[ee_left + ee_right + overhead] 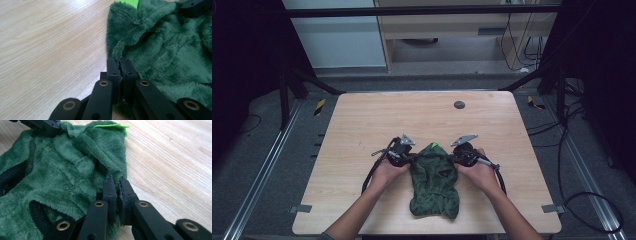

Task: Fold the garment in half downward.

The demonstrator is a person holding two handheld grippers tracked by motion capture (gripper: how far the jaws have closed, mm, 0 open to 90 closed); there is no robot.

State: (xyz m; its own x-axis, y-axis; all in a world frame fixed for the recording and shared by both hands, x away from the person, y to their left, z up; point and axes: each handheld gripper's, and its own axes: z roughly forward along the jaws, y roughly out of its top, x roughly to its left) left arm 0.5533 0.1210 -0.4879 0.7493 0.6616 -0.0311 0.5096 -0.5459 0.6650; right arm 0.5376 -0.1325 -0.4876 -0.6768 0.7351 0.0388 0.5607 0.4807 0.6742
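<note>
A dark green fleece garment (434, 182) with a bright green tag lies crumpled on the wooden table (362, 125), near its front edge. My left gripper (409, 159) is at the garment's upper left edge. In the left gripper view its jaws (119, 60) are pressed together on a fold of the fleece (162, 50). My right gripper (454, 157) is at the upper right edge. Its jaws (116, 181) are likewise shut on the fleece hem (75, 170). The two hands face each other across the garment's top.
A small dark round disc (459, 104) sits on the table's far side. Grey tape marks (301, 208) are stuck at the front corners. Cables (582, 200) trail over the floor at the right, and metal rails run along both sides.
</note>
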